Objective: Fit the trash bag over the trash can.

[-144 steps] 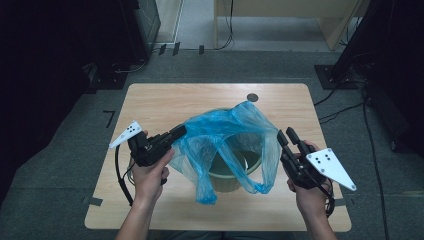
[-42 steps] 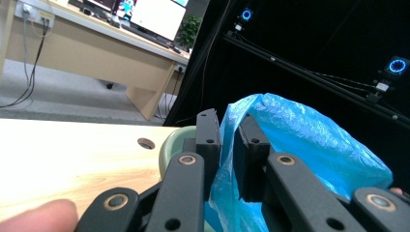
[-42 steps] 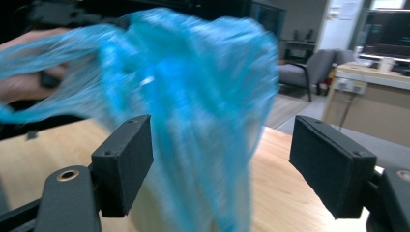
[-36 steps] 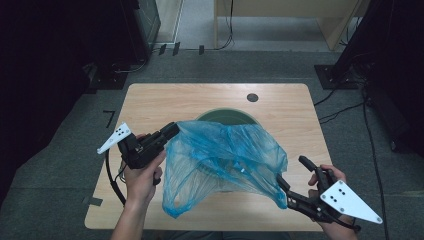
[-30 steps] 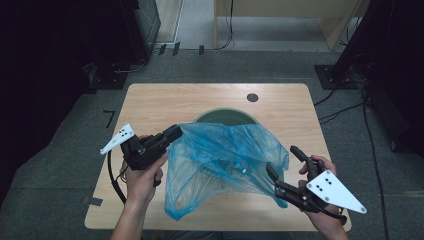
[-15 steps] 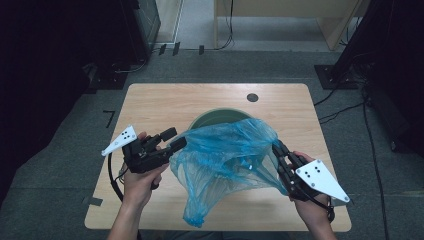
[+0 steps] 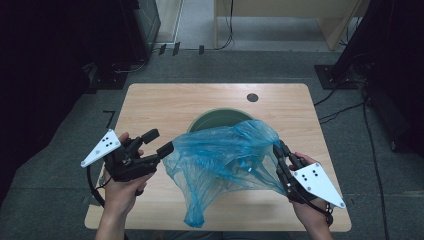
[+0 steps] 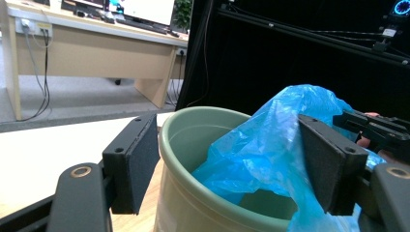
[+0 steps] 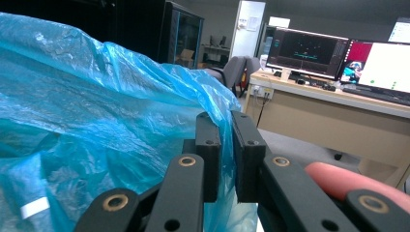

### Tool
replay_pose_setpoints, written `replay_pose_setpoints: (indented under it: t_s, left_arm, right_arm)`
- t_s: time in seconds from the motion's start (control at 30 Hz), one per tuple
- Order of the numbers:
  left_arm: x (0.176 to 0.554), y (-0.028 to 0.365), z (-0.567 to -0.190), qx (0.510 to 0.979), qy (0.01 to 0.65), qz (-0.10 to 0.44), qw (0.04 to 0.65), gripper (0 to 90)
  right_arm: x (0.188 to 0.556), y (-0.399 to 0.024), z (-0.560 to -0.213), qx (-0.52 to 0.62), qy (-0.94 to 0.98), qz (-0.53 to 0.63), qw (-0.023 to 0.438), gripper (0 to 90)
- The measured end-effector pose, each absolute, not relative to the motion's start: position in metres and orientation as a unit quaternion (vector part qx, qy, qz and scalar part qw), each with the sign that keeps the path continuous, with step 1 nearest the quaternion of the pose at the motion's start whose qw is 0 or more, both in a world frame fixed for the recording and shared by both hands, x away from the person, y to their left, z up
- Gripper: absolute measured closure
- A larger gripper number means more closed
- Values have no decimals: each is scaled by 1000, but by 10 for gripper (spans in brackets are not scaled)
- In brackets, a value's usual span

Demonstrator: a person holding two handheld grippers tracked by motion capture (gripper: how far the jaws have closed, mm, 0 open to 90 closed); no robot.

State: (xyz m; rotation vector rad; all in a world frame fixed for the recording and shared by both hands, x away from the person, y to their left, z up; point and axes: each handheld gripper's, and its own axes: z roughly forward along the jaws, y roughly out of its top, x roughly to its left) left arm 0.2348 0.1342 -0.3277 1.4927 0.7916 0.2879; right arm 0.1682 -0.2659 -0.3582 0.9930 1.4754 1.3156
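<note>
Over the middle of the worktop, the blue bag hung stretched between the two claws, above the near side of the green bin. Lining the bin looked barely begun: part of the film drooped into the bin's mouth, as the left claw's view showed, but no edge was folded over the rim, and the rest hung in front of the bin with its tail down near the worktop's front edge. The right claw was clamped on the bag's right edge, its jaws closed tight on a pinch of film in its own view. The left claw had its jaws well apart after just opening; the film lay against one pad but was not pinched, and the other pad stood clear beside the bin's rim. What seemed left was to regrip the loose side, spread the mouth wide, and draw it down around the rim. The bag was thin, translucent and heavily creased, bunched rather than opened out, its mouth hard to make out.
</note>
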Motion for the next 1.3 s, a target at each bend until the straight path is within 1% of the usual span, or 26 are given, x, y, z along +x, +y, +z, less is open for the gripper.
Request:
replay_pose_setpoints:
  t_s: [0.13, 0.2, 0.27, 0.43, 0.57, 0.73, 0.83, 0.9, 0.93, 0.97, 1.03, 1.07, 1.17, 1.23, 1.3]
  left_arm:
    - [237, 141, -331, 664, 341, 125, 653, 272]
    - [239, 143, -335, 680, 323, 110, 649, 273]
    - [241, 145, -337, 688, 318, 113, 643, 271]
    - [238, 151, -334, 684, 298, 107, 657, 257]
    - [234, 153, -333, 719, 269, 133, 627, 254]
    - [236, 163, -339, 738, 248, 113, 617, 237]
    - [239, 170, -339, 728, 271, 120, 619, 238]
    - [239, 174, -336, 699, 300, 128, 636, 261]
    - [238, 175, -332, 684, 305, 126, 651, 267]
    - [235, 175, -329, 672, 302, 121, 666, 273]
    - [228, 168, -321, 662, 287, 118, 682, 344]
    - [223, 161, -317, 662, 277, 118, 686, 348]
    - [211, 137, -309, 674, 248, 109, 687, 361]
    - [204, 121, -307, 691, 225, 103, 679, 359]
    - [199, 107, -309, 710, 206, 108, 665, 357]
  right_arm:
    - [170, -266, -358, 406, 590, 533, 451, 852]
    - [170, -266, -359, 406, 588, 532, 454, 855]
    - [170, -267, -359, 409, 585, 531, 456, 858]
    - [172, -270, -360, 413, 581, 532, 458, 860]
    - [173, -271, -361, 411, 579, 532, 460, 862]
    - [174, -276, -361, 420, 573, 530, 463, 866]
    - [173, -278, -360, 420, 570, 531, 465, 865]
    - [172, -277, -359, 418, 570, 532, 466, 865]
    - [172, -277, -359, 417, 571, 532, 465, 865]
    - [172, -276, -359, 416, 572, 532, 465, 865]
    - [172, -274, -360, 414, 573, 532, 465, 865]
    - [172, -273, -360, 415, 574, 533, 463, 865]
    - [171, -270, -360, 409, 577, 532, 466, 865]
    - [170, -268, -360, 409, 579, 531, 464, 865]
    - [169, -267, -360, 407, 580, 531, 465, 865]
